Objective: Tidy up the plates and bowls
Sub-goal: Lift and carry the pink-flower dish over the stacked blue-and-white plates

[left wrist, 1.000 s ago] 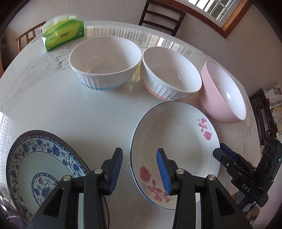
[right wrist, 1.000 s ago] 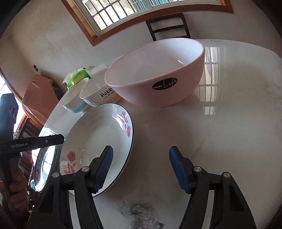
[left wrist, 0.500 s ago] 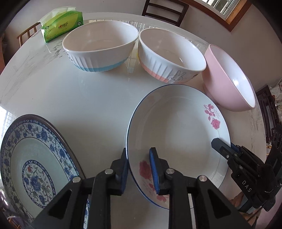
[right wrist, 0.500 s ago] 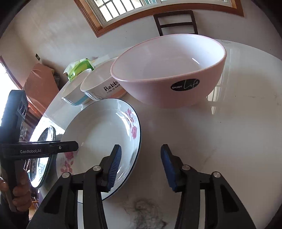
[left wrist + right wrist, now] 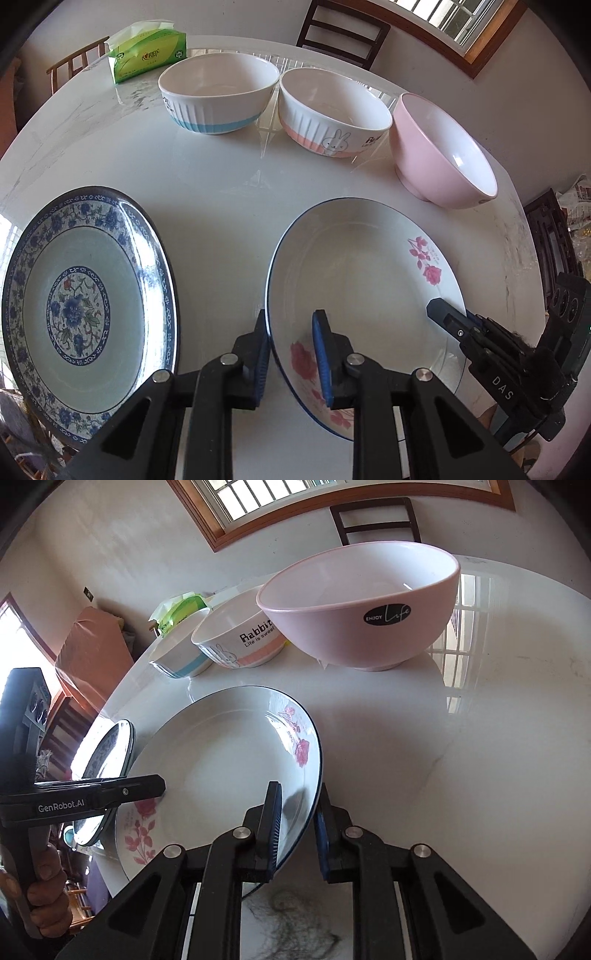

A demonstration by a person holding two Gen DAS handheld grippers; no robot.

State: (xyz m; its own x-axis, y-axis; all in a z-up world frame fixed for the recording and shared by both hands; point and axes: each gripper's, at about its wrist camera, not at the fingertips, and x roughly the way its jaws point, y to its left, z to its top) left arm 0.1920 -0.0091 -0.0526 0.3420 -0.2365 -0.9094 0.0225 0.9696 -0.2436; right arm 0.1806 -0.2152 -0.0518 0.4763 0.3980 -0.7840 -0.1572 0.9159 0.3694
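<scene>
White marble table (image 5: 207,192), rose plate (image 5: 362,258) between both grippers: left gripper (image 5: 290,354) pinching its near-left rim, right gripper (image 5: 297,834) clamped on the opposite rim, blue-patterned plate (image 5: 85,302) just beside, leftward.

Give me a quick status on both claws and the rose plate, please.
Left claw and right claw both clamped on rose plate rim, opposite sides. Plate tilted off table. Blue-patterned plate beside it; three bowls behind, clear.

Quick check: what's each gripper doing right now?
Left gripper: closed on the rose plate rim.
Right gripper: closed on the same plate's opposite rim.
</scene>
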